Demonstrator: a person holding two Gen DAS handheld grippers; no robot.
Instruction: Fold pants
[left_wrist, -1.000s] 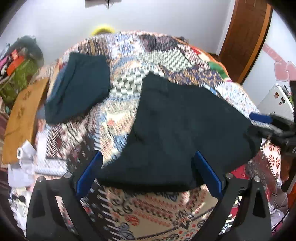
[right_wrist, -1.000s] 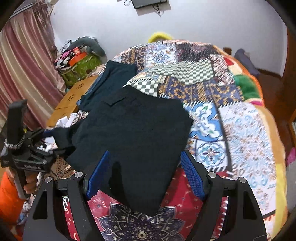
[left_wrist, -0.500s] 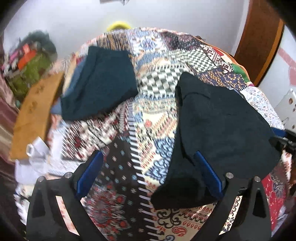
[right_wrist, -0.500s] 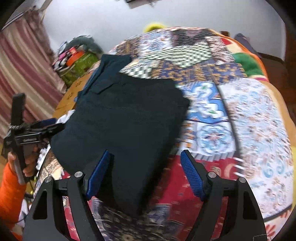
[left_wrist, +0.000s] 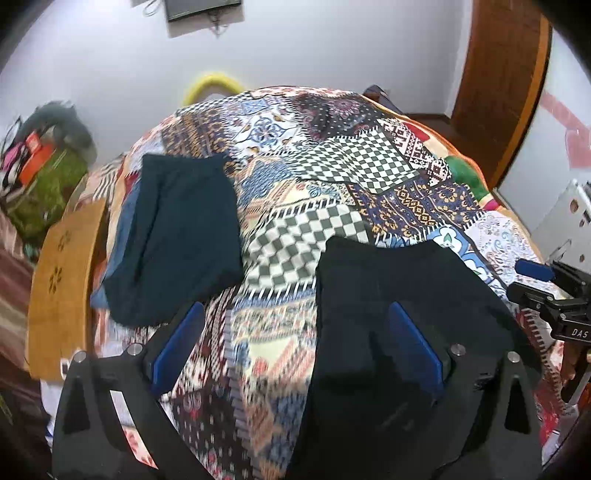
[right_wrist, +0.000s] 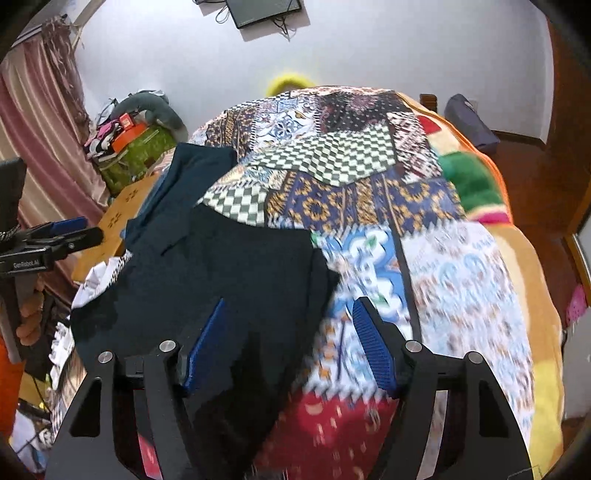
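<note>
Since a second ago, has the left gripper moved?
Yes: the left gripper swung left toward the folded teal pants; black pants now sit by its right finger.

We see a plain white wall (right_wrist: 369, 55) at twelve o'clock, with a dark screen (right_wrist: 264, 11) mounted high on it, cables hanging below. A pinkish striped curtain (right_wrist: 40, 147) falls at nine o'clock. Toward two o'clock stands a brown wooden door (left_wrist: 498, 92). The bed wears a patchwork cover (right_wrist: 461, 277), and a low wooden board (left_wrist: 59, 291) lies beside it at nine o'clock.
</note>
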